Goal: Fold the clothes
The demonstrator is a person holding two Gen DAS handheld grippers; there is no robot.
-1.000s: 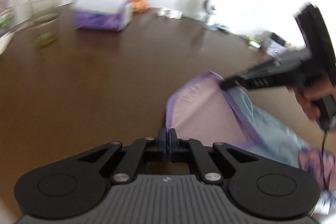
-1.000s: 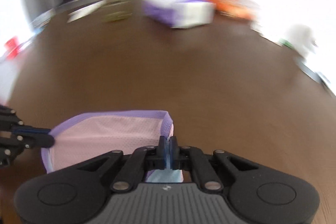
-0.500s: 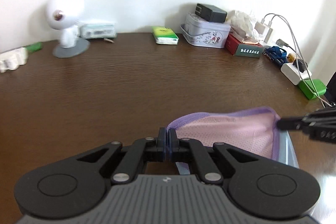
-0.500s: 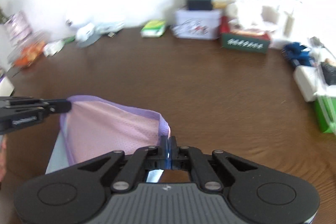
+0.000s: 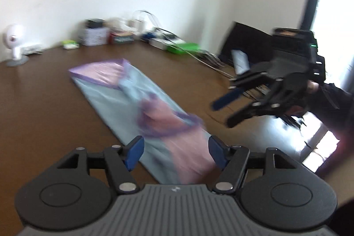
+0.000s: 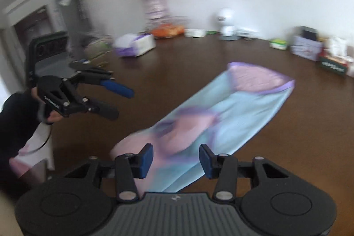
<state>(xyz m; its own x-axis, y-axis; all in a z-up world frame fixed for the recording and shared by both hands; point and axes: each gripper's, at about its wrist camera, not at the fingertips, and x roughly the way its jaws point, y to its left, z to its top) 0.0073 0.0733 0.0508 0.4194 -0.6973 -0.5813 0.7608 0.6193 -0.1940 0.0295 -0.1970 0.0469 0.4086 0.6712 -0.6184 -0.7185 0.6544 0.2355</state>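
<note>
Garment point(image 5: 115, 98) lies flat on the brown table point(image 5: 44, 103), a long light-blue strip w/ pink mesh panels and purple trim, one pink end folded over at the far end, the other end running toward the near edge; in the right wrist view point(image 6: 250, 103) same thing, stretching diagonally away. Left gripper point(image 5: 176, 150): jaws have just been opening, blue pads apart, cloth lies below/between them in view but nothing pinched. Right gripper point(image 6: 174, 157): same, jaws have just been opening, pads apart, no cloth clamped. Each gripper also shows in the other's cam, held in the air off to the side, fingers spread, empty: right one point(image 5: 230, 105), left one point(image 6: 121, 101). My read: a lengthwise fold is laid down and both have let go, so we're between folds. Next move prob. calls for re-gripping one short end, one gripper per corner, and bringing it over to the other end to halve the length; needs both pads on the same layer stack, else the pink flap slips out. Frames are motion-blurred, so edge alignment can't be judged. Labels: the dark green box point(image 6: 334, 64) by the wall has pale lettering, too blurred to read; printing on the left gripper's arm likewise illegible. Nothing else legible.
</note>
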